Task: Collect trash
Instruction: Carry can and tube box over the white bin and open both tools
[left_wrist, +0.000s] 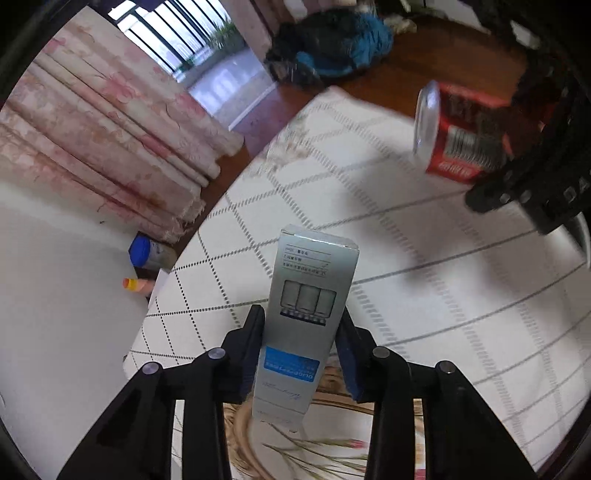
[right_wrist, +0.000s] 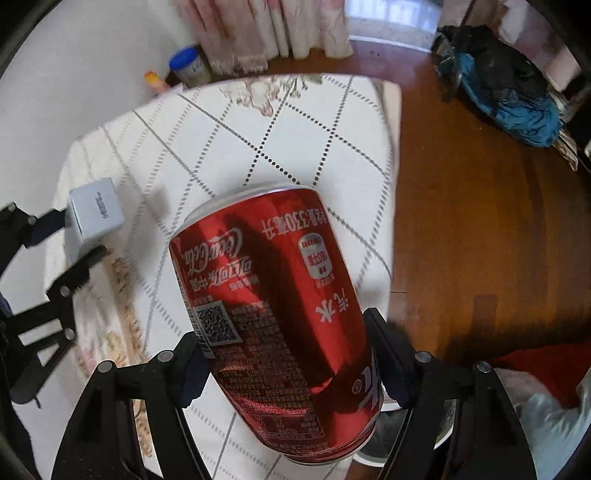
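**Clerk:** Trash, item one: red soda can (right_wrist: 275, 317), held in the right gripper (right_wrist: 291, 354). Jaws closed on the can's sides, one pad on each flank. Label reads upside down in the right wrist view; silver end points away from the camera, over the table.

**Checker:** Item two?

**Clerk:** Grey carton (left_wrist: 304, 325), tall and narrow, blue label low on its face. Held in the left gripper (left_wrist: 301, 350), jaws pressed narrow against its two long sides. Carton projects forward past the fingertips, above the tablecloth (left_wrist: 406, 277).

**Checker:** Cross-check between views?

**Clerk:** Left wrist view shows the can at upper right, blurred, with the other gripper's black fingers around it. Right wrist view shows the carton's end face at far left, pinched between black fingers. The two items are well apart.

**Checker:** Surroundings?

**Clerk:** Tablecloth white, with dotted grey diamond lines and a floral print. Beyond the table's far edge: a jar with a blue lid (left_wrist: 149, 254), an orange-capped item (left_wrist: 135, 284) beside it, both against a white wall. Pink floral curtain (left_wrist: 99, 140) next to them. Wooden floor (right_wrist: 480, 221); dark and blue heap of cloth (right_wrist: 506, 92) lying on it. Red fabric (right_wrist: 546, 369) at lower right of the right wrist view.
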